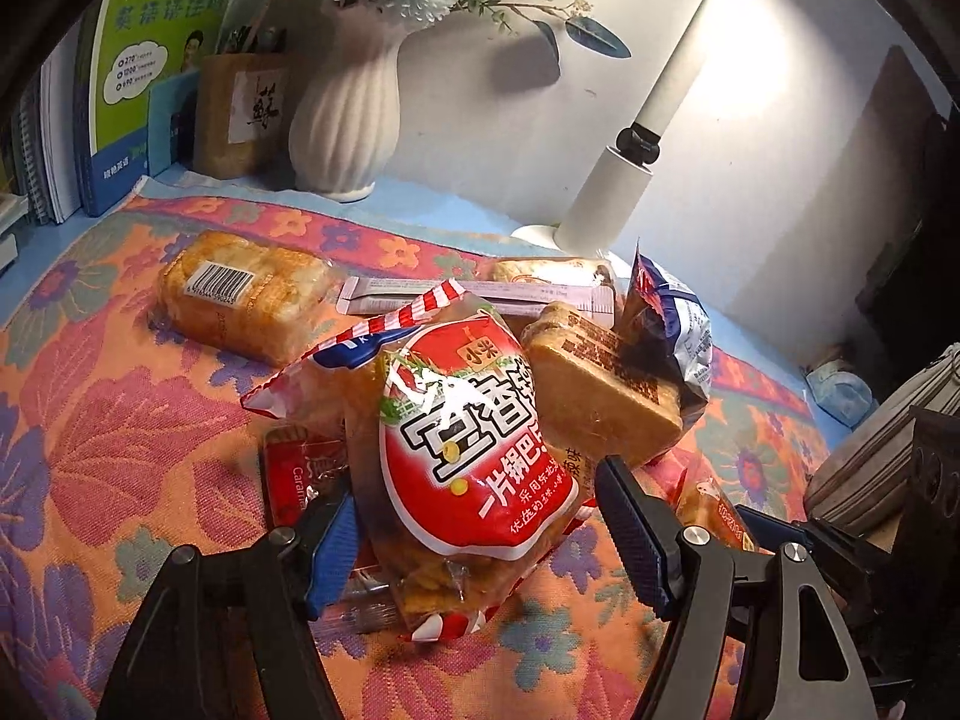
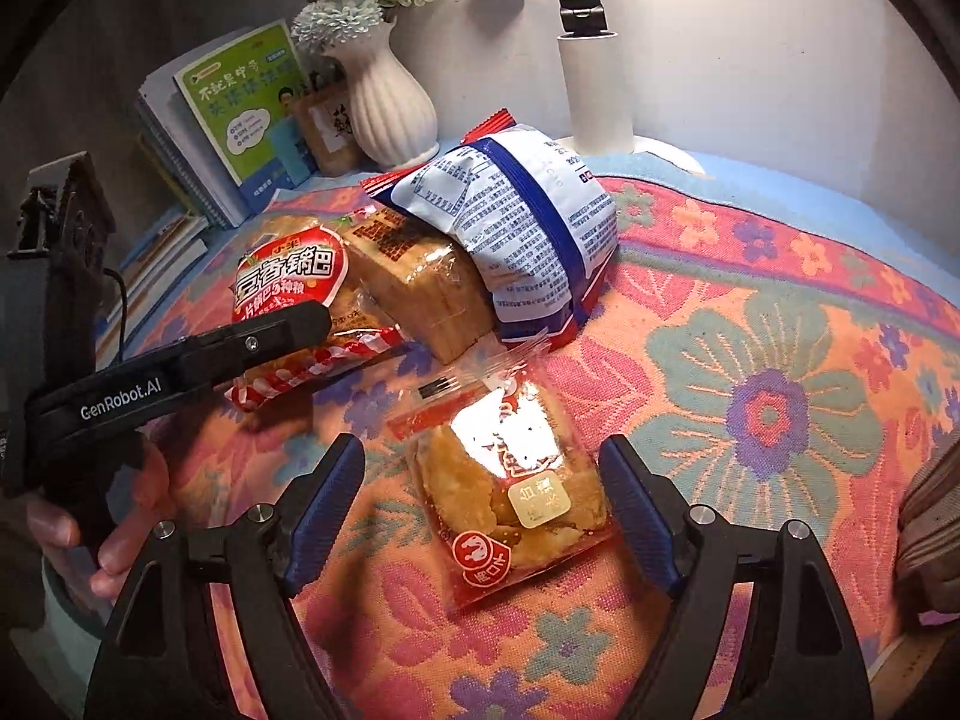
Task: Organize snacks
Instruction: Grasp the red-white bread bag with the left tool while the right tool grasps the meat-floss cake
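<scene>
- Glossy red plastic up front: the crinkly red snack bag point(image 1: 474, 450), with its candy-striped sealed ends, lies between the blue ribbed pads of the left gripper point(image 1: 474, 516).
- Left jaws stand fairly wide; the right pad is clear of the bag, while the left pad is half hidden behind it, so contact there is hard to call.
- Over in the right wrist view, the right gripper point(image 2: 483, 510) hovers with its jaws spread wide around a clear-wrapped pastry packet point(image 2: 510, 492), flat and square, golden flaky crust showing through shiny film. Pads sit apart from both its edges.
- Behind, a puffy blue-and-white bag point(image 2: 528, 240) leans on a transparent-wrapped sliced loaf point(image 2: 420, 282), boxy and brown.
- A second wrapped loaf point(image 1: 246, 294) with a barcode sticker lies well apart to the left, and a thin pale sachet strip point(image 1: 480, 300) lies flat behind the pile.
- Everything rests on a woven floral cloth point(image 2: 750, 360), coarse terry texture in orange, pink and purple.
- At the back: a ribbed white vase point(image 1: 348, 108), matte and curvy, and a smooth white lamp arm point(image 1: 612, 192).
</scene>
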`<act>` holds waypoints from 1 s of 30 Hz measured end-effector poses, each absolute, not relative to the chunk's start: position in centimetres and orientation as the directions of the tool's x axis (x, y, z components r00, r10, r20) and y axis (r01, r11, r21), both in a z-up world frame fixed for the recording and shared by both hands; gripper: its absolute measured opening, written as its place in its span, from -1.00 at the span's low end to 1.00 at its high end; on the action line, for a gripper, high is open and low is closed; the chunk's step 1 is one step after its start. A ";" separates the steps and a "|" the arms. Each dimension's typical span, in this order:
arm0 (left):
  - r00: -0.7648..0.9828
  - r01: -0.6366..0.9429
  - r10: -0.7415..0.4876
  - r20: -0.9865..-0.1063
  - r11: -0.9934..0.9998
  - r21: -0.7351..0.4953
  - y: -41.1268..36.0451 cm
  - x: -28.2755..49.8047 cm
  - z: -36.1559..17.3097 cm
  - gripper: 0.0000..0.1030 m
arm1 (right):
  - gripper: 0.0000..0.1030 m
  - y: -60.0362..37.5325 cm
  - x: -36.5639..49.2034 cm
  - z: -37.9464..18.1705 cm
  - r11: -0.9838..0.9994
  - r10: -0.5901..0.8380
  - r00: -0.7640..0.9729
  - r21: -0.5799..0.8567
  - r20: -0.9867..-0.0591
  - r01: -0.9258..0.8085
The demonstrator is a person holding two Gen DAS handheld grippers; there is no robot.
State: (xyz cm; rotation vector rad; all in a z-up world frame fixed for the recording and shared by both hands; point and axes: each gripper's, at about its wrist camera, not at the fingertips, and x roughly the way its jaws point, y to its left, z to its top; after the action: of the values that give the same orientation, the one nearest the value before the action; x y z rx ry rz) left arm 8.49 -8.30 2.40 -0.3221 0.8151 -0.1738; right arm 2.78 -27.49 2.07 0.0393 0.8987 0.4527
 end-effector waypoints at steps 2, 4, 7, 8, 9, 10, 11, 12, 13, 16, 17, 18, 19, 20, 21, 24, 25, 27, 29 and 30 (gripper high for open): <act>0.674 0.030 -0.276 -0.685 0.937 -0.348 -8.3 8.5 2.4 0.34 | 0.57 -27.0 2.5 2.0 0.906 0.382 0.538 0.190 -0.751 -0.378; 0.674 0.031 -0.279 -0.685 0.936 -0.350 -8.3 8.5 2.5 0.31 | 0.58 -26.3 2.3 1.9 0.905 0.368 0.539 0.161 -0.757 -0.393; 0.676 0.031 -0.278 -0.682 0.936 -0.350 -8.4 8.4 2.5 0.24 | 0.58 -25.7 2.1 1.7 0.911 0.335 0.551 0.113 -0.764 -0.398; 0.678 0.031 -0.274 -0.682 0.938 -0.346 -8.4 8.3 2.5 0.24 | 0.58 -25.6 2.2 1.6 0.912 0.326 0.553 0.102 -0.767 -0.397; 0.680 0.029 -0.268 -0.682 0.940 -0.340 -8.5 8.2 2.5 0.23 | 0.58 -25.5 2.2 1.5 0.913 0.320 0.553 0.095 -0.769 -0.397; 0.683 0.028 -0.262 -0.682 0.942 -0.334 -8.6 8.2 2.6 0.21 | 0.56 -25.4 2.3 1.5 0.914 0.317 0.556 0.091 -0.768 -0.396; 0.685 0.028 -0.258 -0.682 0.944 -0.329 -8.6 8.1 2.6 0.20 | 0.54 -25.5 2.2 1.6 0.914 0.319 0.559 0.093 -0.765 -0.395; 0.686 0.028 -0.254 -0.681 0.946 -0.324 -8.7 8.1 2.6 0.19 | 0.43 -25.5 2.2 1.7 0.914 0.322 0.563 0.095 -0.761 -0.394; 0.688 0.028 -0.252 -0.681 0.946 -0.322 -8.7 8.1 2.6 0.19 | 0.26 -25.6 2.2 1.7 0.913 0.327 0.564 0.100 -0.759 -0.395; 0.691 0.026 -0.247 -0.679 0.947 -0.319 -8.7 8.0 2.7 0.17 | 0.08 -25.5 2.2 1.7 0.911 0.330 0.565 0.099 -0.756 -0.401; 0.692 0.025 -0.247 -0.679 0.947 -0.319 -8.7 8.0 2.7 0.17 | 0.07 -25.3 2.2 1.7 0.909 0.330 0.565 0.094 -0.756 -0.405; 0.693 0.023 -0.246 -0.678 0.947 -0.319 -8.7 8.0 2.7 0.16 | 0.06 -25.2 2.1 1.7 0.907 0.329 0.567 0.086 -0.756 -0.412; 0.693 0.022 -0.245 -0.678 0.947 -0.320 -8.7 8.0 2.7 0.16 | 0.05 -25.0 1.9 1.7 0.905 0.327 0.568 0.078 -0.755 -0.418; 0.693 0.022 -0.246 -0.677 0.946 -0.322 -8.6 8.0 2.7 0.16 | 0.05 -24.9 1.8 1.7 0.902 0.328 0.569 0.070 -0.754 -0.426; 0.693 0.022 -0.248 -0.677 0.946 -0.324 -8.6 8.0 2.7 0.16 | 0.05 -24.6 1.7 1.7 0.899 0.328 0.569 0.063 -0.754 -0.434; 0.688 0.027 -0.258 -0.678 0.943 -0.332 -8.5 8.0 2.8 0.16 | 0.05 -24.2 1.5 1.7 0.893 0.327 0.568 0.051 -0.755 -0.447; 0.687 0.028 -0.263 -0.678 0.941 -0.337 -8.4 8.0 2.8 0.16 | 0.05 -24.2 1.6 1.7 0.893 0.327 0.566 0.052 -0.757 -0.447; 0.685 0.026 -0.266 -0.678 0.939 -0.342 -8.4 8.0 2.7 0.16 | 0.05 -24.3 1.7 1.6 0.893 0.330 0.561 0.059 -0.759 -0.446; 0.684 0.027 -0.267 -0.679 0.939 -0.343 -8.3 8.0 2.7 0.16 | 0.07 -24.4 1.7 1.6 0.893 0.331 0.556 0.062 -0.762 -0.445; 0.684 0.027 -0.267 -0.679 0.939 -0.342 -8.4 8.0 2.7 0.16 | 0.08 -24.4 1.7 1.5 0.893 0.328 0.554 0.061 -0.765 -0.446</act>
State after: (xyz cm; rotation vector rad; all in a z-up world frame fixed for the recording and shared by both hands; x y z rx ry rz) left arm 8.01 -8.38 2.72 -0.3182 0.8040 -0.1678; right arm 1.74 -24.38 1.49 -0.1461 0.8715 0.4592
